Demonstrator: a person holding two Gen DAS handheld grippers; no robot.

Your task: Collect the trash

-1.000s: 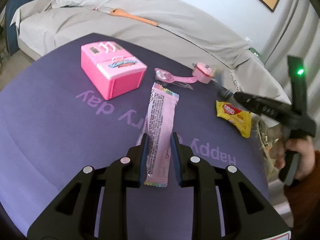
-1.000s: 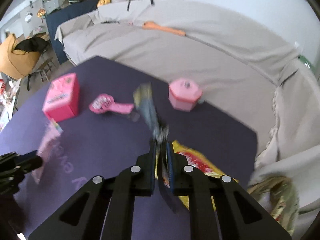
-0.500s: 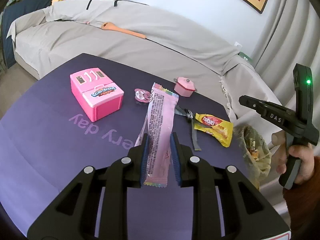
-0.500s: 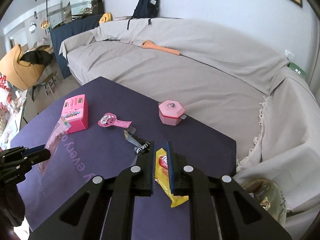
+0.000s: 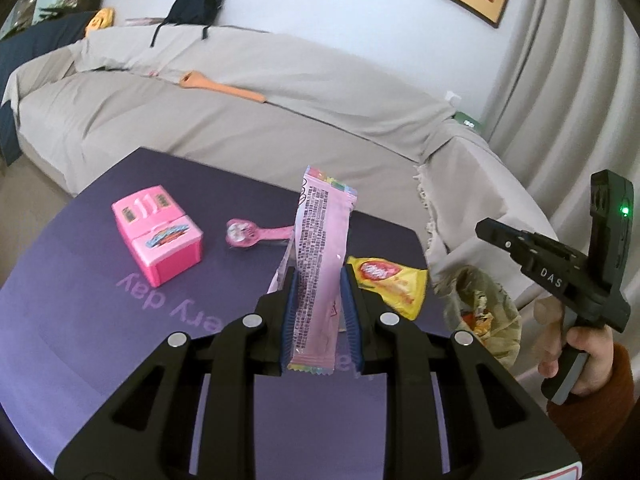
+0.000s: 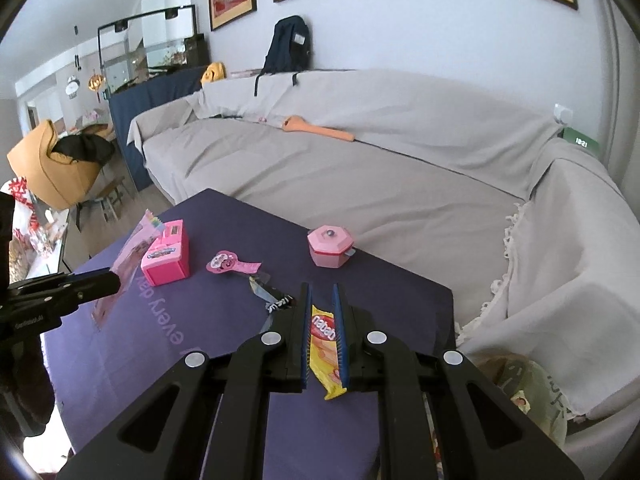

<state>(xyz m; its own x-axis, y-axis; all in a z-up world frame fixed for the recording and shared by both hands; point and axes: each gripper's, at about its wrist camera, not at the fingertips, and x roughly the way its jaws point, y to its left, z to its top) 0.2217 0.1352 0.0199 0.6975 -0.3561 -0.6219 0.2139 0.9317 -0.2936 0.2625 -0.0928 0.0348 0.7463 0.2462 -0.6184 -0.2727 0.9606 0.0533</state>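
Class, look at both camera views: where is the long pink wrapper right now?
The long pink wrapper is clamped upright in the left gripper, lifted above the purple table, with the pink toy box to its left.

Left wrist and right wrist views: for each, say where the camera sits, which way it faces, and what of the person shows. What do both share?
Left wrist: on the left gripper, facing along jaws shut on a pink wrapper, across the table to the sofa; a hand shows at right.
Right wrist: on the right gripper, facing the same sofa; no hand clearly visible.
Shared: table, sofa, pink box, yellow wrapper.
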